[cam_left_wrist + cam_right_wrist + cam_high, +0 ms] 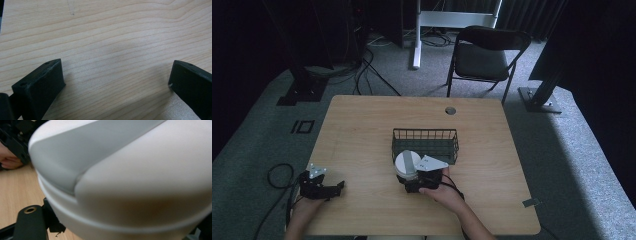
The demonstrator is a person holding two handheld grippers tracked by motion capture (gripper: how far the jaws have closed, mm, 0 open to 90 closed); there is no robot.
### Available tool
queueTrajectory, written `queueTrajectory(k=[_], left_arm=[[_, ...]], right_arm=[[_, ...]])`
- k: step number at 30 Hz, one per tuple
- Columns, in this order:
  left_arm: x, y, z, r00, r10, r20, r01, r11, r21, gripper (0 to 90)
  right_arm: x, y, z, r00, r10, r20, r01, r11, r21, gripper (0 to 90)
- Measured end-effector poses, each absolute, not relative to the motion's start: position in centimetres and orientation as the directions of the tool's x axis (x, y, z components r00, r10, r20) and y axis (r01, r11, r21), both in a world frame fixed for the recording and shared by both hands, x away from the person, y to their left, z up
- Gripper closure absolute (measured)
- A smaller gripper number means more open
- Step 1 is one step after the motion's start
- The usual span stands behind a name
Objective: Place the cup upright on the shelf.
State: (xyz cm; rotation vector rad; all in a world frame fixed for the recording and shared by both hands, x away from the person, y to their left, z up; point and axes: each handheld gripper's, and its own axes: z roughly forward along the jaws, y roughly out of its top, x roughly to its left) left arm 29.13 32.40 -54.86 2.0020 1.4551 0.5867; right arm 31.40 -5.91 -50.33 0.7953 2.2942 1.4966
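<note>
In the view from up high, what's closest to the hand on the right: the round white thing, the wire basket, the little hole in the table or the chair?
Nearest first from the right gripper:
1. White round container, right at its fingers.
2. Wire basket, just behind the container.
3. Table hole, near the far edge.
4. Folding chair, on the floor beyond the table.
</note>
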Motion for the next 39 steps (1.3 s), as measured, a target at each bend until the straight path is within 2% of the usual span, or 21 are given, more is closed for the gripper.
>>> queueTrajectory(k=[27, 39], left_arm=[[29.1, 32.4, -54.9, 0.305, 0.952, 0.009, 0.693, -0.228, 0.684, 0.1], [29.1, 32.4, -54.9, 0.305, 0.952, 0.010, 0.692, -0.229, 0.684, 0.1]], right_arm=[[34.1, -7.2, -44.3, -0.745, 0.666, 0.040, 0.240, 0.212, 0.947, 18.2], [36.1, -8.5, -43.2, -0.652, 0.757, 0.040, 0.254, 0.168, 0.952, 18.2]])
